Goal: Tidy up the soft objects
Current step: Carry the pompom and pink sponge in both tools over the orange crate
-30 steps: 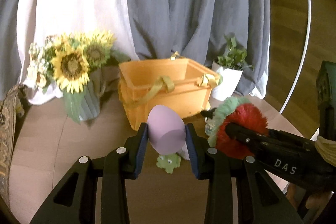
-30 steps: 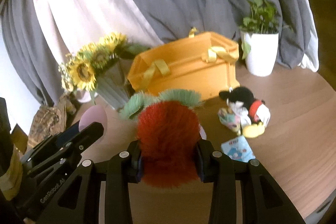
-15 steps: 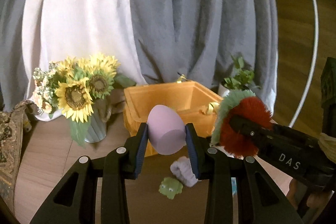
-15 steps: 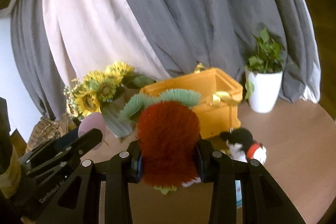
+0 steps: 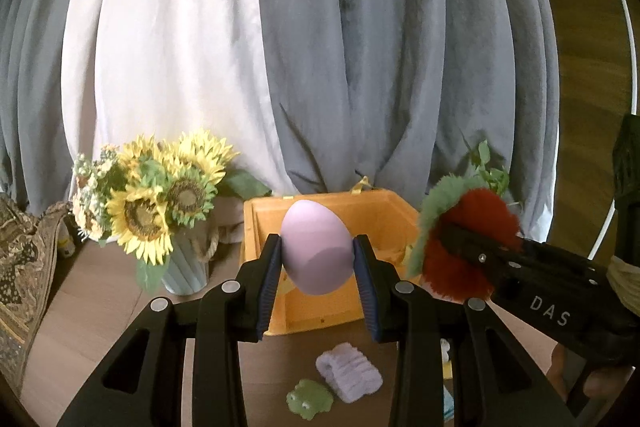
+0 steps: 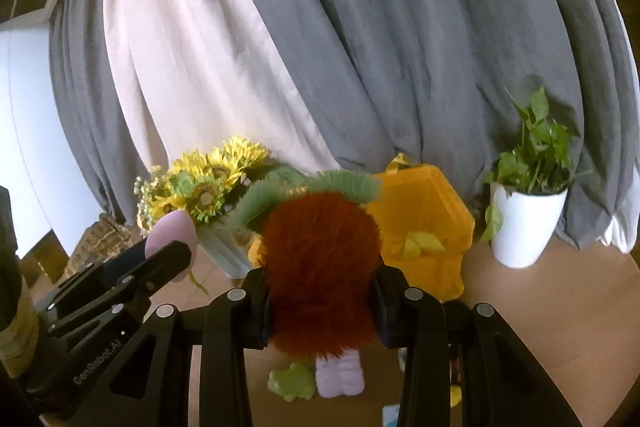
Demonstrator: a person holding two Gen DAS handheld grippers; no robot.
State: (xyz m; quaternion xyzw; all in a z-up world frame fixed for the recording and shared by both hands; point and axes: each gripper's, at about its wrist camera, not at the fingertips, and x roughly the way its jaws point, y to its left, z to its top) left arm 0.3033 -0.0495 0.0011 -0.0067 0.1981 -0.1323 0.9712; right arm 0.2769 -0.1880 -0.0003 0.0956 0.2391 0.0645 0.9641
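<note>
My left gripper (image 5: 317,269) is shut on a lilac egg-shaped sponge (image 5: 316,251), held in the air in front of the orange basket (image 5: 320,303). My right gripper (image 6: 320,301) is shut on a red furry plush with green fringe (image 6: 320,267), also raised; it shows to the right in the left wrist view (image 5: 466,247). The orange basket (image 6: 424,227) stands behind the plush. On the table below lie a lilac fuzzy band (image 5: 348,377) and a small green frog toy (image 5: 309,398); both also show in the right wrist view, the band (image 6: 339,375) and the frog (image 6: 290,383).
A vase of sunflowers (image 5: 160,211) stands left of the basket. A white pot with a green plant (image 6: 524,219) stands right of it. Grey and white curtains hang behind. A woven patterned item (image 5: 24,267) is at the far left.
Both grippers have risen with their loads; the basket and table toys now sit lower in view. The black and white plush has dropped out of the right wrist view.
</note>
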